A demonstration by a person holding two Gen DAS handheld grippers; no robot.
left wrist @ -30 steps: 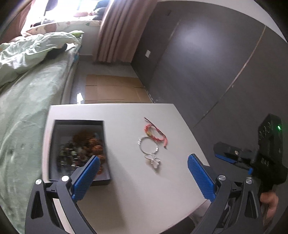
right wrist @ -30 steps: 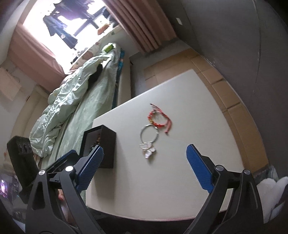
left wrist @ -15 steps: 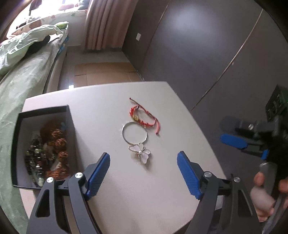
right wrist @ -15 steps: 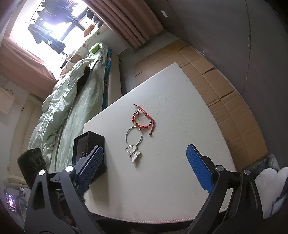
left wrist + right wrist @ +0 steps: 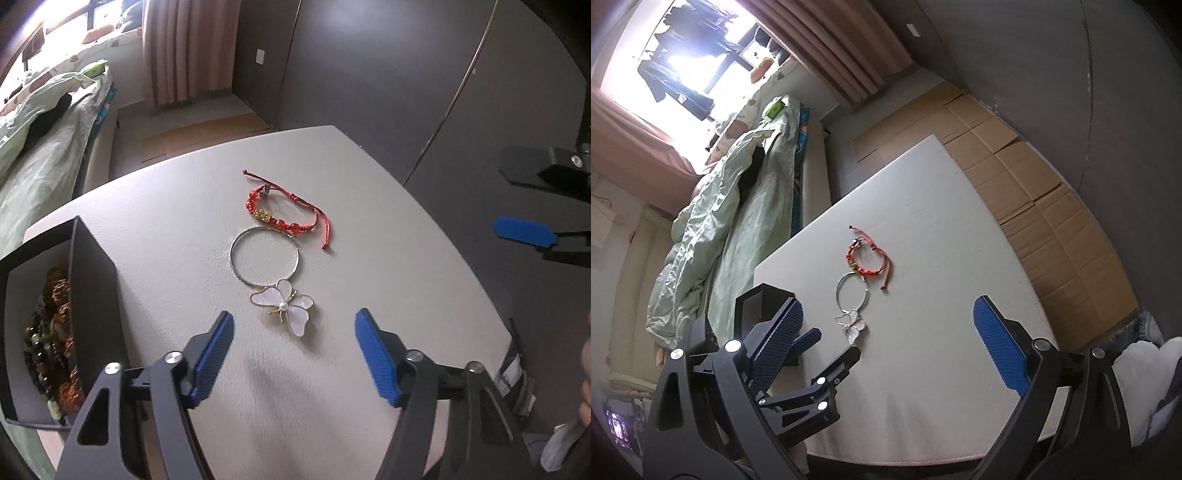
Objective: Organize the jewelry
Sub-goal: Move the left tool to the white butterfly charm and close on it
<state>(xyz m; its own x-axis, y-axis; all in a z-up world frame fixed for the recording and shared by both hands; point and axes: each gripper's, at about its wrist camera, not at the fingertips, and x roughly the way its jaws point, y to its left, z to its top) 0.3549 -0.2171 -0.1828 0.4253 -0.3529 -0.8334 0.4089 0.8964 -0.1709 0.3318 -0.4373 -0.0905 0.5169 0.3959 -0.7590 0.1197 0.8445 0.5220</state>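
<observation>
Left wrist view takes in, as its biggest shape, the pale table (image 5: 177, 206), a rounded-corner slab with a fine pebbled, leather-like skin, matte and off-white. Beyond it on the left lies the bed (image 5: 33, 155) under a rumpled mint-green quilt of soft cloth, and behind that hang the pink curtains (image 5: 184, 48) in straight vertical folds beside smooth dark wall panels. Flattened brown cardboard (image 5: 1034, 177) covers the floor past the table's far side. At the table's left edge stands the black box (image 5: 94, 295), a square open-topped case with stiff matte walls, holding a heap of knobbly brown seed beads and glossy dark round beads. The left gripper (image 5: 293, 343) hovers low over the table with its jaws spread wide, nothing between them; its fingers are black angular struts faced with ribbed blue pads (image 5: 214, 358). The right gripper (image 5: 886, 332) is likewise splayed apart and empty, held higher and off the table's near side. Just ahead of the left gripper's gap lies the silver bangle (image 5: 264, 256), a thin round wire hoop, with a butterfly charm (image 5: 284, 308) of pearly white shell wings edged in gold and a small pearl at its centre. Touching the hoop's far rim is the red bracelet (image 5: 284, 212), knotted cord strung with glassy red beads and a few gold ones, its two loose tails trailing to the right.
</observation>
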